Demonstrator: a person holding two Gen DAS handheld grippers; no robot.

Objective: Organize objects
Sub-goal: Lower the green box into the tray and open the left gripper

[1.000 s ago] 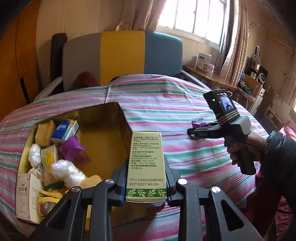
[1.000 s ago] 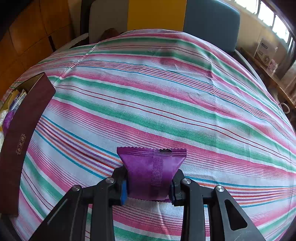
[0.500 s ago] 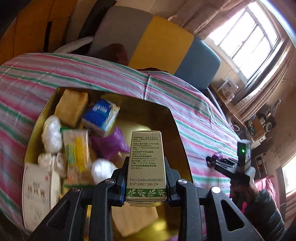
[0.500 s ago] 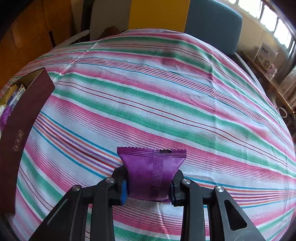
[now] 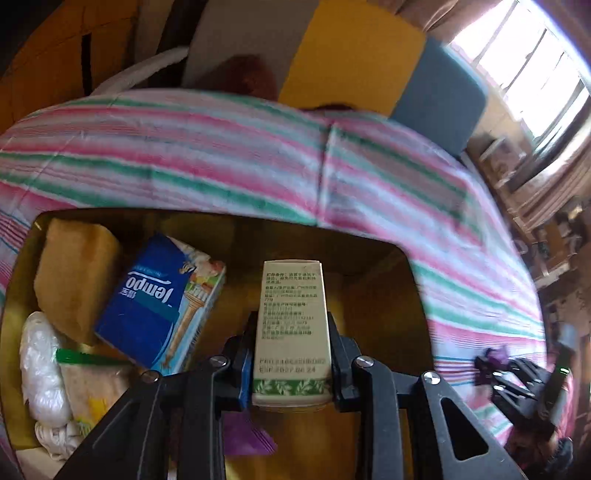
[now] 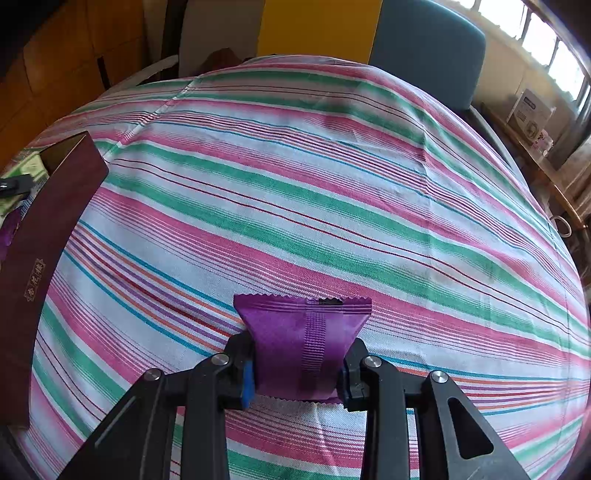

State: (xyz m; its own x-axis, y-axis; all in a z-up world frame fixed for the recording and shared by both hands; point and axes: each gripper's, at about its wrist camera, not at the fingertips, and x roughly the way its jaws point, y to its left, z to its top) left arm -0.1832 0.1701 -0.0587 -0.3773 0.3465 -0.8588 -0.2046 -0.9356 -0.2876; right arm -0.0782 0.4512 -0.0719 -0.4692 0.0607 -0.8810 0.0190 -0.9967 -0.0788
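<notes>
1. The left gripper (image 5: 291,363) pinches a tall cream carton (image 5: 291,325) with printed text and a green leaf band at its lower end; both pads press on its sides, and the carton stands upright between them.
2. Seen from the left wrist, the carton hangs over the open box (image 5: 413,295), which has a gold inner wall and sits on the striped cloth (image 5: 258,155).
3. Inside the box, to the left of the carton, lies a blue tissue pack (image 5: 155,302), tilted on its edge.
4. Further left is a tan block (image 5: 74,273), touching the tissue pack.
5. Below it sit a white knotted plastic bag (image 5: 40,365) and a pale packet with a green strip (image 5: 92,380).
6. A purple wrapper (image 5: 243,435) shows in the box just under the left gripper's frame.
7. The left wrist view is blurred, so small print is hard to read.
8. The right gripper (image 6: 297,369) pinches a purple sachet (image 6: 303,339) by its sides, its zigzag top edge pointing away from the camera.
9. The sachet is above the striped cloth, well to the right of the box, whose dark red outer wall (image 6: 44,251) shows at the left edge of the right wrist view.
10. In the left wrist view the right gripper appears at the lower right with the purple sachet at its tip, over the cloth and apart from the box.
11. Behind the cloth stand grey, yellow and blue cushions (image 6: 317,26).
</notes>
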